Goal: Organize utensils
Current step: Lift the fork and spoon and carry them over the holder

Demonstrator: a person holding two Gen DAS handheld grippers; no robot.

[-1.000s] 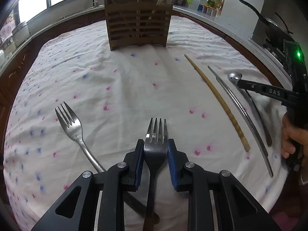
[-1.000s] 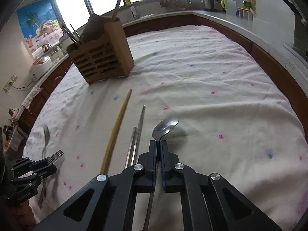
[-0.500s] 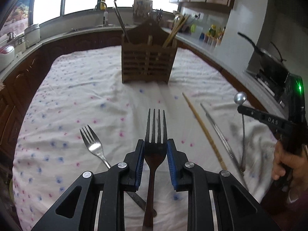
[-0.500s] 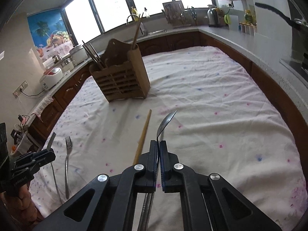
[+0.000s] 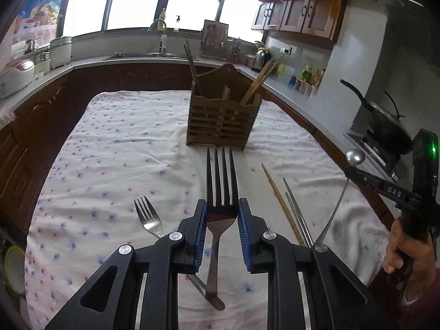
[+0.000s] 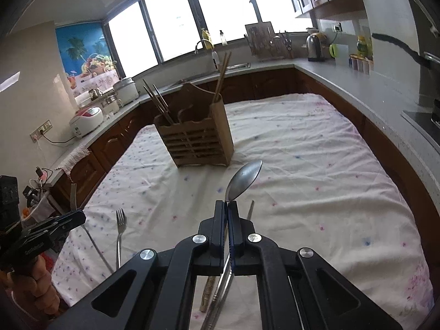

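Observation:
My left gripper (image 5: 221,206) is shut on a steel fork (image 5: 220,176), tines pointing forward, held above the cloth. My right gripper (image 6: 227,206) is shut on a steel spoon (image 6: 243,179), bowl tilted up to the right. The wooden utensil holder (image 5: 221,122) stands at the far middle of the table with chopsticks in it; it also shows in the right wrist view (image 6: 194,137). A second fork (image 5: 147,217) lies on the cloth at the left. A wooden chopstick (image 5: 277,195) and metal chopsticks (image 5: 295,211) lie at the right.
The table wears a white flowered cloth (image 5: 123,151). Kitchen counters ring it, with a rice cooker (image 6: 86,119) at the left, a kettle (image 6: 315,42) at the back and a wok (image 5: 385,126) on the stove at the right.
Both grippers have risen from the cloth, lifting the fork and the spoon, and now point more level toward the holder.

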